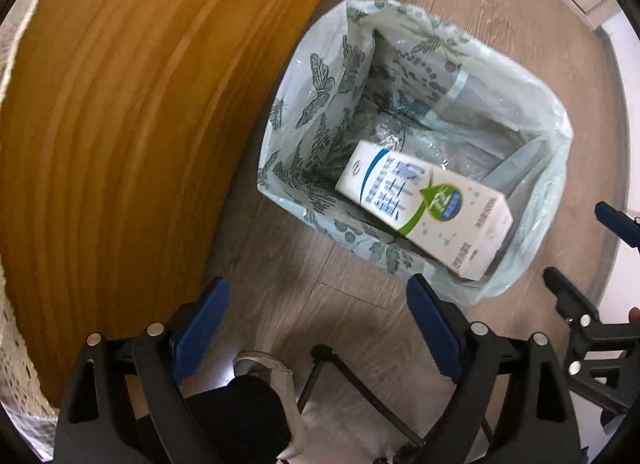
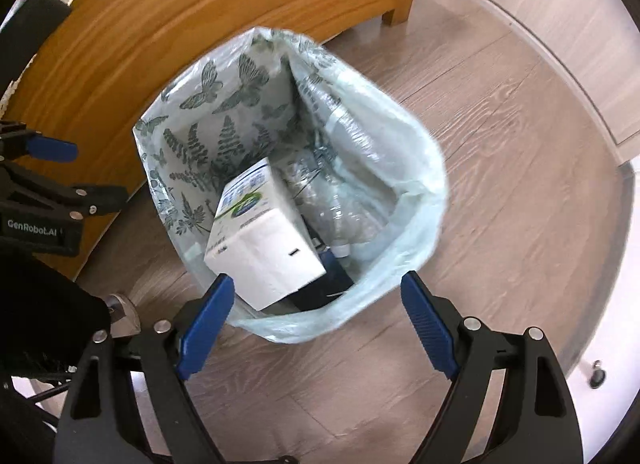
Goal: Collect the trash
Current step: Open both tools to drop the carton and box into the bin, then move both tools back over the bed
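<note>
A white milk carton (image 1: 428, 205) with blue and green print lies tilted inside a pale green trash bag (image 1: 312, 87) printed with butterflies and ferns. From the right wrist the same carton (image 2: 260, 248) shows end-on in the bag (image 2: 416, 191), beside a clear plastic bottle (image 2: 340, 203). My left gripper (image 1: 318, 292) hangs open over the floor beside the bag with nothing between its blue pads. My right gripper (image 2: 318, 292) is open above the bag's near rim, also holding nothing; it also shows at the right edge of the left wrist view (image 1: 588, 240).
A wooden cabinet (image 1: 120, 123) stands close to the bag's left side. Grey wood-plank floor (image 2: 500, 111) surrounds the bag. Pale cupboard doors (image 2: 560, 23) line the far right. A person's shoe (image 1: 260, 368) and dark trouser leg sit beneath the left gripper.
</note>
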`<state>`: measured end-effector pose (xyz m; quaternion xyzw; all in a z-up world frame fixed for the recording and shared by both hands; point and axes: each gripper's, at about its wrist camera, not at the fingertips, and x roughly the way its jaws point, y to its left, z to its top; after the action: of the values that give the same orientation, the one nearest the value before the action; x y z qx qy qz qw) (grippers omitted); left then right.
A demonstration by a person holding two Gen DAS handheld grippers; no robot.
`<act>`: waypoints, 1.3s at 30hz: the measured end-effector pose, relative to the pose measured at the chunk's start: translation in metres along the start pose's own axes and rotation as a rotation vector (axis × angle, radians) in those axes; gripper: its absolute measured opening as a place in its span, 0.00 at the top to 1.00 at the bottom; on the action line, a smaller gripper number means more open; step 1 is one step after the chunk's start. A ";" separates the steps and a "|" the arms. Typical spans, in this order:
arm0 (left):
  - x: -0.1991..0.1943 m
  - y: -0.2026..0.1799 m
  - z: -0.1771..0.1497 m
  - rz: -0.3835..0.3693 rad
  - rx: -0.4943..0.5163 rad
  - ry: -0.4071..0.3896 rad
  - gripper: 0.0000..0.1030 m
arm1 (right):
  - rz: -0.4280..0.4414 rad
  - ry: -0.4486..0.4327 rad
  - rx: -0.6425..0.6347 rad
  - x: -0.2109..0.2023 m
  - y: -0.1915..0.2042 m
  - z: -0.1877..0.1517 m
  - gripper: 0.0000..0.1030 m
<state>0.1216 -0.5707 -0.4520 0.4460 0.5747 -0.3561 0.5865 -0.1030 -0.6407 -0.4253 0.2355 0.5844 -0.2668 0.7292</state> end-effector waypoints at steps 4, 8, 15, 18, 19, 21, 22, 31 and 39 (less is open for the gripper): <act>-0.020 0.003 -0.006 -0.013 -0.018 -0.043 0.16 | -0.022 -0.009 -0.012 -0.016 -0.001 0.000 0.21; -0.043 0.007 -0.009 -0.036 -0.041 -0.104 0.16 | -0.048 -0.005 -0.025 -0.027 -0.001 0.000 0.21; -0.097 0.009 -0.020 -0.022 0.007 -0.246 0.16 | -0.090 -0.032 -0.060 -0.053 0.011 0.010 0.21; -0.124 0.018 -0.026 -0.071 -0.012 -0.302 0.16 | -0.114 -0.059 -0.085 -0.072 0.019 0.021 0.21; -0.132 0.022 -0.029 -0.083 -0.022 -0.321 0.16 | -0.121 -0.069 -0.093 -0.079 0.022 0.025 0.21; -0.150 0.032 -0.035 -0.105 -0.045 -0.369 0.16 | -0.137 -0.107 -0.109 -0.099 0.031 0.033 0.21; -0.161 0.038 -0.041 -0.118 -0.060 -0.401 0.16 | -0.141 -0.128 -0.116 -0.108 0.035 0.037 0.21; -0.266 0.121 -0.109 -0.128 -0.188 -0.689 0.13 | -0.168 -0.384 -0.248 -0.211 0.114 0.085 0.21; -0.325 0.218 -0.179 -0.025 -0.378 -0.870 0.09 | -0.087 -0.611 -0.345 -0.283 0.211 0.116 0.21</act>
<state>0.2325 -0.3585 -0.0947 0.1338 0.3359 -0.4061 0.8393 0.0721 -0.5273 -0.1180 -0.0072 0.3854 -0.2532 0.8873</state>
